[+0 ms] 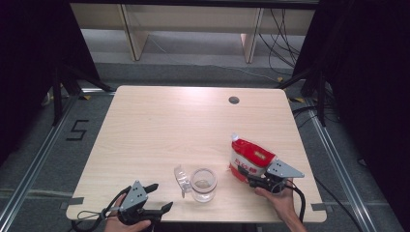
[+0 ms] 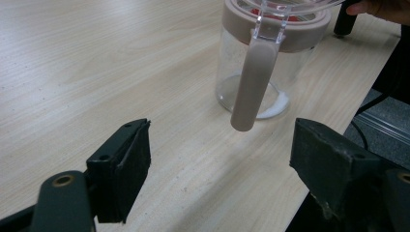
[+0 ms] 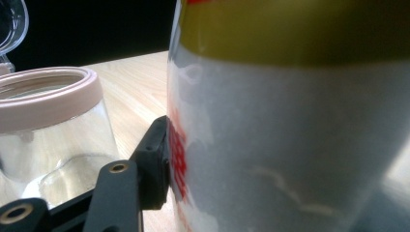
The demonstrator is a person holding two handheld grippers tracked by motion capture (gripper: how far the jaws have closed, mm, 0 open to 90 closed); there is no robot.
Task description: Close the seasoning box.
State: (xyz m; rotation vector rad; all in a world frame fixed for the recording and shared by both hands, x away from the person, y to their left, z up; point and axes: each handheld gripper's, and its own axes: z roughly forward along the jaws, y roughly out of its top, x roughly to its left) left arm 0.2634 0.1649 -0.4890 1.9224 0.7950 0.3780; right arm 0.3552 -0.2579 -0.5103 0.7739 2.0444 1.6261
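Observation:
A red and white bag (image 1: pixel 250 158) stands tilted at the right of the wooden table (image 1: pixel 193 121). My right gripper (image 1: pixel 247 177) is shut on its lower part; in the right gripper view one black pad (image 3: pixel 157 154) presses the bag's (image 3: pixel 290 135) side, and the other jaw is hidden behind it. A clear glass jar (image 1: pixel 203 183) with a pinkish rim stands left of the bag, its clear lid (image 1: pixel 182 179) flipped open. A little white powder (image 2: pixel 278 104) lies in the jar (image 2: pixel 227 72). My left gripper (image 1: pixel 162 195) rests open near the front edge, aimed at the jar.
A round cable hole (image 1: pixel 234 100) sits near the table's far edge. The front edge runs just below both hands. The jar's beige latch strap (image 2: pixel 252 82) hangs down its near side. Black stands and cables flank the table.

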